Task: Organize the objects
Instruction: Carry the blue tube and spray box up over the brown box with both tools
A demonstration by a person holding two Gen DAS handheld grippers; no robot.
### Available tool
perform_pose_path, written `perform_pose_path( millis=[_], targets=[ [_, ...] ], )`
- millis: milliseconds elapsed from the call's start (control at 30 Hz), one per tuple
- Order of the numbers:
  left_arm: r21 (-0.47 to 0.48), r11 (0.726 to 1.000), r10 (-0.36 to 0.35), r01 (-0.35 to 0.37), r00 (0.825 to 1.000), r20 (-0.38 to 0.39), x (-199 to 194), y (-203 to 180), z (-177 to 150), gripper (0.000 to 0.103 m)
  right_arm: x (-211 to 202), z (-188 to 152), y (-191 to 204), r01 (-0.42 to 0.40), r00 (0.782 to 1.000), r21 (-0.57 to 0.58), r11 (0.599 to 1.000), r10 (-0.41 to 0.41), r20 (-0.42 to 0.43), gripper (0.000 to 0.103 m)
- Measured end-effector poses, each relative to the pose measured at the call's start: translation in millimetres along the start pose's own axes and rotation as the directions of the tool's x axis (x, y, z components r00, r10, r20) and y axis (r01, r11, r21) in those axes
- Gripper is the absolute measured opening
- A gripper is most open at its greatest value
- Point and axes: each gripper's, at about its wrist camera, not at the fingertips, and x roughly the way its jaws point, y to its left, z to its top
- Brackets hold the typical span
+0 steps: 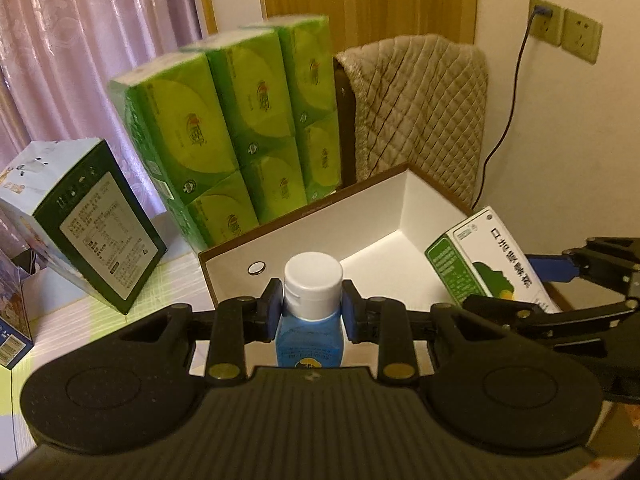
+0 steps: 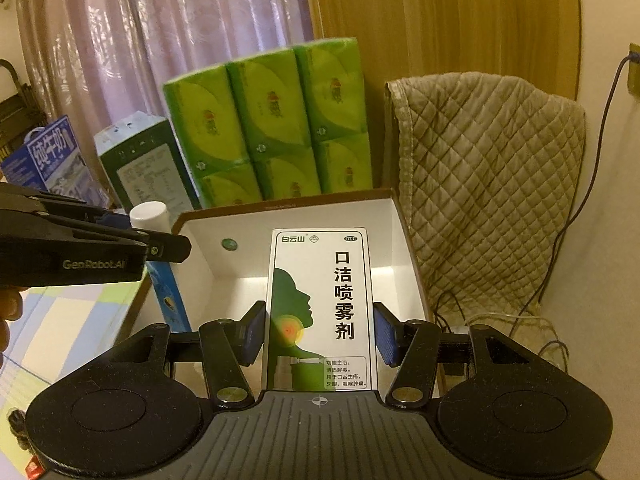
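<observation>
above the open white-lined cardboard box (image 2: 298, 212), two items are held ready for deposit. the blue plastic bottle with a white screw cap (image 1: 310, 312) is clamped just below its cap between the blue pads (image 1: 274, 310) of the left gripper (image 1: 309, 308), upright over the box's near-left wall. the white and green throat-spray carton with black printed characters (image 2: 320, 308) is seen between the fingers of the right gripper (image 2: 320, 332); in the right wrist view a thin gap appears beside each pad, so whether the carton is firmly clasped cannot be told. in the left wrist view this carton (image 1: 486, 258) is shown tilted over the box's right rim.

for a good placement, each item is best lowered until it is near the box floor before the jaws are parted, with bottle and carton kept apart so that neither is knocked over; the bottle is probably steadier if set down upright in the left half, and the carton if laid flat or leaned on the right wall.

both tools are pointed forward and slightly downward toward the box, the left one crossing the left edge of the right wrist view. behind the box, a wrapped pack of green tissue packets (image 1: 240, 120) is stacked, and a quilted beige cover (image 2: 488, 168) is draped at the right.
</observation>
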Motion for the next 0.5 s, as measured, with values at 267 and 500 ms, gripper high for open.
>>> perform_pose_path(
  millis=[267,500],
  targets=[
    [0.04,0.999,0.012,-0.009,0.998,-0.068,37.0,-2.5,-2.2,0.026,25.9,-3.6,-6.5,0.011,0.999,0.004,1.0,-0.011,-0.039,0.052],
    [0.044,0.999,-0.017,0.022,0.993,-0.12,60.0,-3.5,-7.7,0.027,35.7,-5.4,-8.2,0.025,0.998,-0.003,1.0,-0.025,-0.054,0.052]
  ],
)
